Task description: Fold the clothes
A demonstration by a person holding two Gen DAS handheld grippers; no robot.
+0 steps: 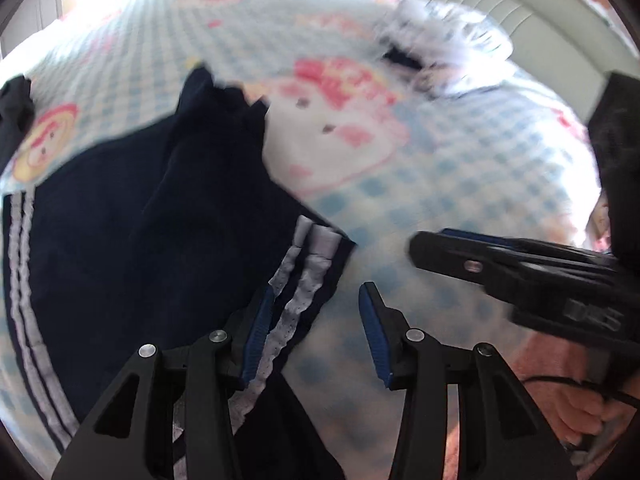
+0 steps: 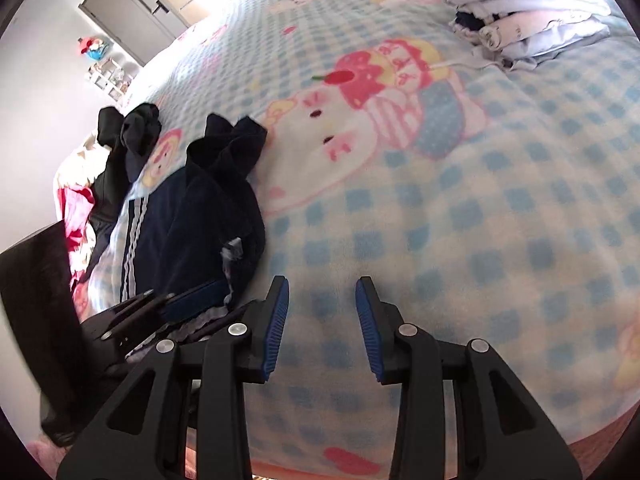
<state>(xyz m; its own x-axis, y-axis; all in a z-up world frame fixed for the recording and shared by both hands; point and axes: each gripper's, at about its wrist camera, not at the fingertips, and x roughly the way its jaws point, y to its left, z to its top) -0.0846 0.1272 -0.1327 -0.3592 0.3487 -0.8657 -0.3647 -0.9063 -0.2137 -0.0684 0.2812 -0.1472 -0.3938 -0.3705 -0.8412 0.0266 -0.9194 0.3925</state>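
A navy garment [image 1: 132,240] with white side stripes lies crumpled on the blue-checked cartoon blanket [image 1: 460,168]. My left gripper [image 1: 316,332] hangs over the garment's striped corner; the striped hem runs up between its blue pads beside the left one, and the right pad stands off it, so the jaws are open. The right gripper [image 1: 424,246] reaches in from the right, just clear of that corner. In the right wrist view my right gripper [image 2: 322,328] is open over bare blanket [image 2: 480,220]. There the garment [image 2: 192,216] and left gripper [image 2: 188,304] sit at lower left.
Folded pale clothes are stacked at the back right [image 2: 532,20]. A heap of dark clothes [image 2: 128,136] and something pink [image 2: 76,208] lie at the bed's left edge. A hand [image 1: 580,412] with a cable shows at lower right. A cabinet [image 2: 132,16] stands beyond the bed.
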